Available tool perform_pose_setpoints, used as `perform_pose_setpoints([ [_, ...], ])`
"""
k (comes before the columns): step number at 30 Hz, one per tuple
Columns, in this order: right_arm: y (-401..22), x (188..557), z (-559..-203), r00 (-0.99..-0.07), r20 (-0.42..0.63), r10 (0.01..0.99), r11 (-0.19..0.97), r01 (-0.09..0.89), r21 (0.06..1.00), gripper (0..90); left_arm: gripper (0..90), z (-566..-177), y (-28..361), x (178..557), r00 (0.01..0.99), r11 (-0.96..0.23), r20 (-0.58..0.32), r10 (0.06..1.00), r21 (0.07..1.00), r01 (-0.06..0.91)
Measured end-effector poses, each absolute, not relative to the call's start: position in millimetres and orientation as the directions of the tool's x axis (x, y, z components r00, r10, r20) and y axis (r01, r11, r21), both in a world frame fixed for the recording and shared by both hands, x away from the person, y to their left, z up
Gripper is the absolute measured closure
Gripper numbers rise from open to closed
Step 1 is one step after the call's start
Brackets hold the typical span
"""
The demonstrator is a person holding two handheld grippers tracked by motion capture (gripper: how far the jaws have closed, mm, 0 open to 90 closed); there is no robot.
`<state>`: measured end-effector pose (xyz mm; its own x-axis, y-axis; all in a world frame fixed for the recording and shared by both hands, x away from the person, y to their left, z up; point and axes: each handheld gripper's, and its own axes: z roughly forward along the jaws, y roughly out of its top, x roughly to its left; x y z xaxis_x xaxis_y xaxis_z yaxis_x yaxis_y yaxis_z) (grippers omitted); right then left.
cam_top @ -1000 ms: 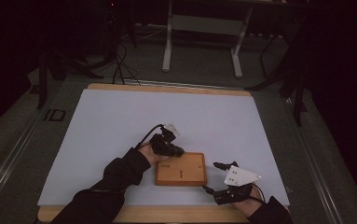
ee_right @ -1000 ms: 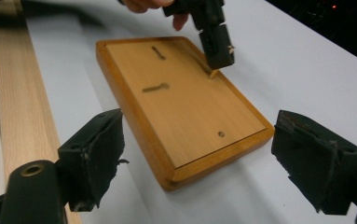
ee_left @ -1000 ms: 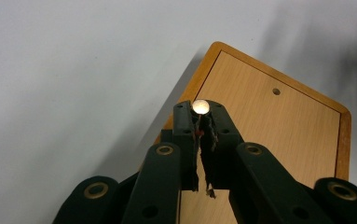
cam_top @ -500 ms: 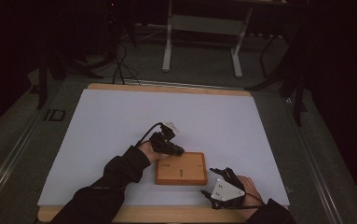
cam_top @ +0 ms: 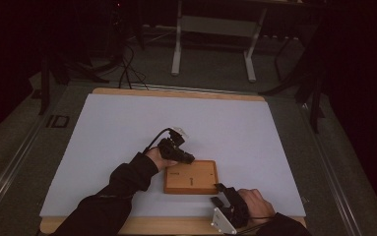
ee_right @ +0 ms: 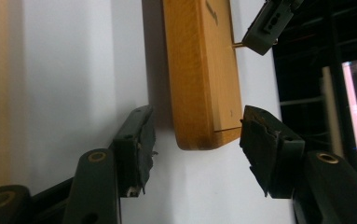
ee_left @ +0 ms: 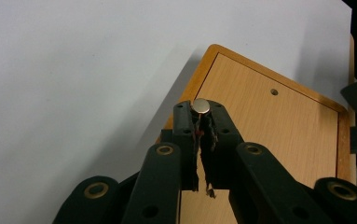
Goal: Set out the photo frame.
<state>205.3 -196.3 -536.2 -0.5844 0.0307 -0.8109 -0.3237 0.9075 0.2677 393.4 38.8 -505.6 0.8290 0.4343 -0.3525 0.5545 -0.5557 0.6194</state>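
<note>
We note black long sleeves (cam_top: pixel 127 179); each black hand-held gripper (cam_top: pixel 219 192) has brass-ringed jaw pivots, grey plate, black cable.

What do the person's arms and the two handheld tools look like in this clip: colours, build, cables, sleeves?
Both forearms wear dark long sleeves. The left tool is black with a pale plate on top and a black cable looping back to the wrist. The right tool is black too, with a grey three-cornered plate. Close up, the jaws are black linked bars with brass-coloured pivot pins and worn, ragged-edged pads.
</note>
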Motion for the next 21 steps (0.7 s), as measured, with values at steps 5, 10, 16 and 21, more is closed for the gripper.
perform_pose_setpoints([
  [5, -194, 206, -543, -0.540, -0.842, -0.013, 0.913, -0.349, 0.210, 50.7, 84.9, -506, 39, 395, 0.828, -0.557, -0.360, 0.429, 0.617, 0.556],
  [10, -193, 207, -548, -0.508, -0.859, -0.054, 0.911, -0.378, 0.167, 53.2, 84.9, -506, 39, 395, 0.830, -0.560, -0.361, 0.425, 0.616, 0.555],
  [16, -191, 208, -553, -0.471, -0.879, -0.077, 0.912, -0.390, 0.129, 54.5, 84.9, -506, 39, 396, 0.829, -0.560, -0.366, 0.424, 0.613, 0.557],
  [21, -188, 209, -558, -0.429, -0.899, -0.083, 0.919, -0.383, 0.098, 60.5, 84.9, -506, 39, 396, 0.832, -0.565, -0.361, 0.422, 0.614, 0.552],
])
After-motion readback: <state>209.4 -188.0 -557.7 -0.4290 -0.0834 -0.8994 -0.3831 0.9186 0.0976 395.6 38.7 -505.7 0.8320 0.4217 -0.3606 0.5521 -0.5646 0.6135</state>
